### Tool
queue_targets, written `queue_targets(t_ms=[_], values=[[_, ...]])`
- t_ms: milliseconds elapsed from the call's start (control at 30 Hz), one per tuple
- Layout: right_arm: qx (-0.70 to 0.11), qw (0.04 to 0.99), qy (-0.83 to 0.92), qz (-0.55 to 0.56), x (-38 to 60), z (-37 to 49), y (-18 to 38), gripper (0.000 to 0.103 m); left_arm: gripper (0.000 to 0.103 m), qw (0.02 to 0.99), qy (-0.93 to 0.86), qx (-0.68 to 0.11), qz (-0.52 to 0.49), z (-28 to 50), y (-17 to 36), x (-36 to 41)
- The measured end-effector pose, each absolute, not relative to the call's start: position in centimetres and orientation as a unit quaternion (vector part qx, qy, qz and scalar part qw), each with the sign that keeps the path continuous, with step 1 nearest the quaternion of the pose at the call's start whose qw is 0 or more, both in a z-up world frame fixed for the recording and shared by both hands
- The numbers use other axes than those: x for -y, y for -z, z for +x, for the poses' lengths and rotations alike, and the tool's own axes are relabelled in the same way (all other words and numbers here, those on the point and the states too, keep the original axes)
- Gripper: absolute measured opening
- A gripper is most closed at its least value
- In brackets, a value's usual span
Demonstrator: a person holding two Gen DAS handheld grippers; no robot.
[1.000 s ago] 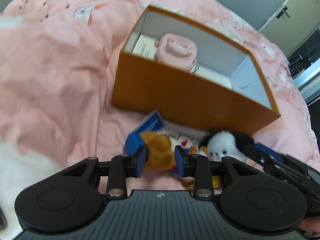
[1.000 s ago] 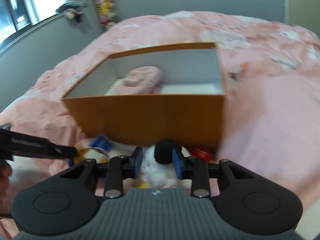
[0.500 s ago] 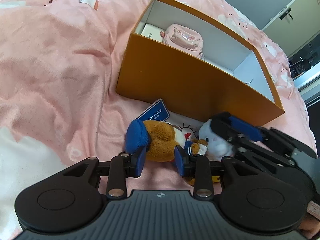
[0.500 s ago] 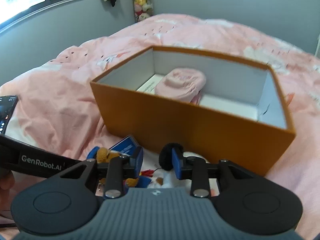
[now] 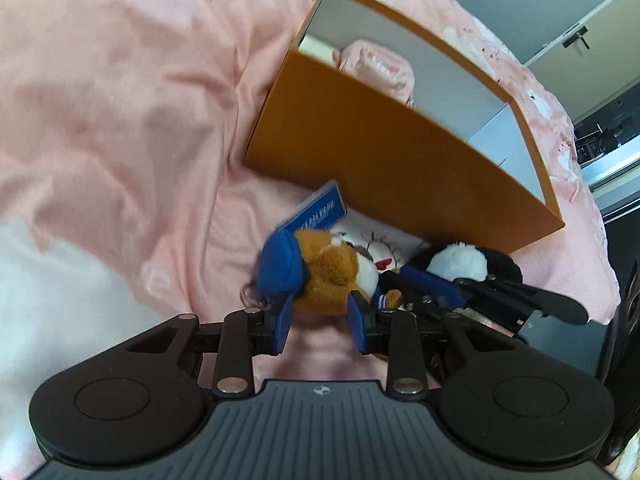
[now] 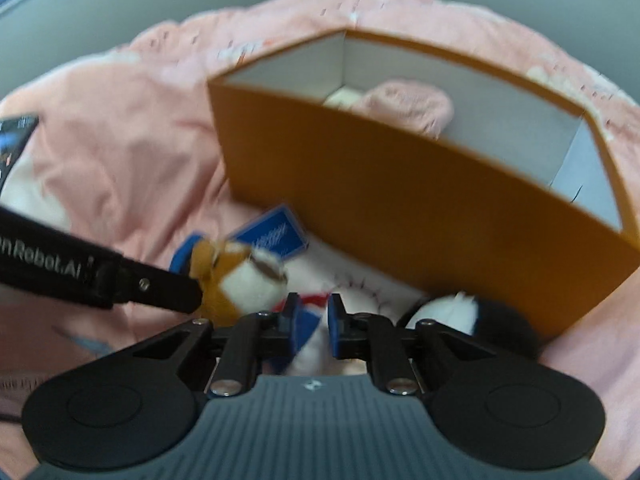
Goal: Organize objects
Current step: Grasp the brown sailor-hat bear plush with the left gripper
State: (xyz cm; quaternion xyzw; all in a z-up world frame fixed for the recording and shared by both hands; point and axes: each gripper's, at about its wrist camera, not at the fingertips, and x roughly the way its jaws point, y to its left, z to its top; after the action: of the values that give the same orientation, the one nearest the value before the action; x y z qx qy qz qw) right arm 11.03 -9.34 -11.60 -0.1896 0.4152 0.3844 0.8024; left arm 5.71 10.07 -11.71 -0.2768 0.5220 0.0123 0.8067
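Observation:
An orange box (image 5: 384,160) with a white inside lies on the pink bed cover and holds a pink pouch (image 5: 376,66); it also shows in the right wrist view (image 6: 400,200). In front of it lie a brown plush toy with a blue cap (image 5: 320,272), a blue tag (image 5: 316,212) and a black-and-white plush (image 5: 464,258). My left gripper (image 5: 320,316) is shut on the brown plush. My right gripper (image 6: 312,320) is shut on the brown plush's blue-and-white body (image 6: 308,328), beside the black-and-white plush (image 6: 472,316).
The pink bed cover (image 5: 120,120) spreads all around, with a white patch (image 5: 48,300) at the left. A dark phone edge (image 6: 16,136) lies at the far left. A cabinet door (image 5: 580,52) stands beyond the bed.
My right gripper has left the black-and-white plush's black ear, moved left and closed on the brown plush's body. My left gripper keeps its hold on the brown plush. Both views are now blurred.

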Motion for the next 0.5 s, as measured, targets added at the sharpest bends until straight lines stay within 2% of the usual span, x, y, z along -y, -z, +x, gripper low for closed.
queue_targets(t_ms=[167, 367, 500], values=[[-0.442, 0.772, -0.425, -0.165, 9.6, 10.4, 12.0, 0.013, 0.043, 0.794, -0.012, -0.534, -0.289, 5.7, 12.3, -10.1], [-0.489, 0.738, -0.451, -0.11, 10.6, 10.7, 12.3, 0.015, 0.044, 0.782, -0.031, -0.549, -0.294, 5.6, 12.9, -10.4], [-0.489, 0.743, -0.444, -0.108, 11.0, 10.4, 12.1, 0.015, 0.048, 0.783, -0.033, -0.546, -0.297, 6.0, 13.4, -10.1]])
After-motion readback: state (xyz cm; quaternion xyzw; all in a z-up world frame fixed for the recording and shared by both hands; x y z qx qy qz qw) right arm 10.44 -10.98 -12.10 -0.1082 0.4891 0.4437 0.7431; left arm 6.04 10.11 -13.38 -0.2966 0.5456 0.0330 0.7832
